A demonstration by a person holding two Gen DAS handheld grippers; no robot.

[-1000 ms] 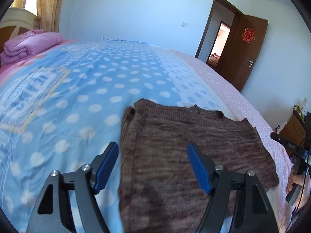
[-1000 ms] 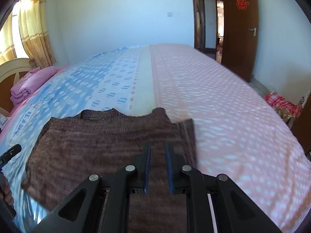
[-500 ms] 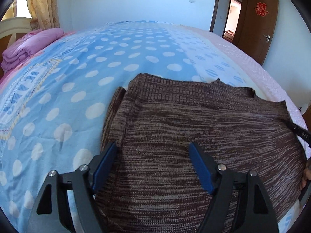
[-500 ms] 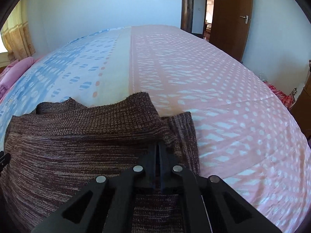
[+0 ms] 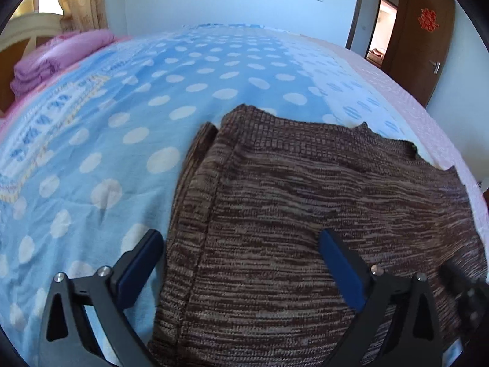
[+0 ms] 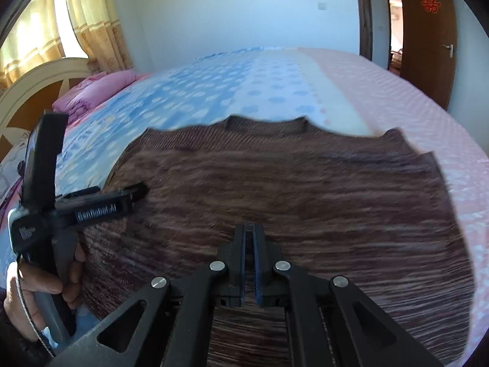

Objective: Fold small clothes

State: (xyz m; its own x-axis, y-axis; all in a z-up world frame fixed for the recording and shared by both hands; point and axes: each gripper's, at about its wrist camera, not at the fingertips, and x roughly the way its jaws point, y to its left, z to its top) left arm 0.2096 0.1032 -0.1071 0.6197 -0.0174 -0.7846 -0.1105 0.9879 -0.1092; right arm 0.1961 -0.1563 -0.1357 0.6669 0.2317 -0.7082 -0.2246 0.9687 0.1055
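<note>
Soft, limp knit sweater (image 5: pixel 305 214) near the bed (image 5: pixel 152 107) edge; pinch both layers at a hem corner. Your left gripper (image 5: pixel 241 263) gapes wide over it; your right gripper (image 6: pixel 250 244) is clenched, holding nothing visible.

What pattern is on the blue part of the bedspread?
White polka dots on light blue; the bedspread shows it best in the left wrist view.

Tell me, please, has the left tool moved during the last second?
Yes. In the right wrist view the left tool now reaches over the brown sweater's left edge; before, it was beside the sweater, over the blue sheet.
</note>
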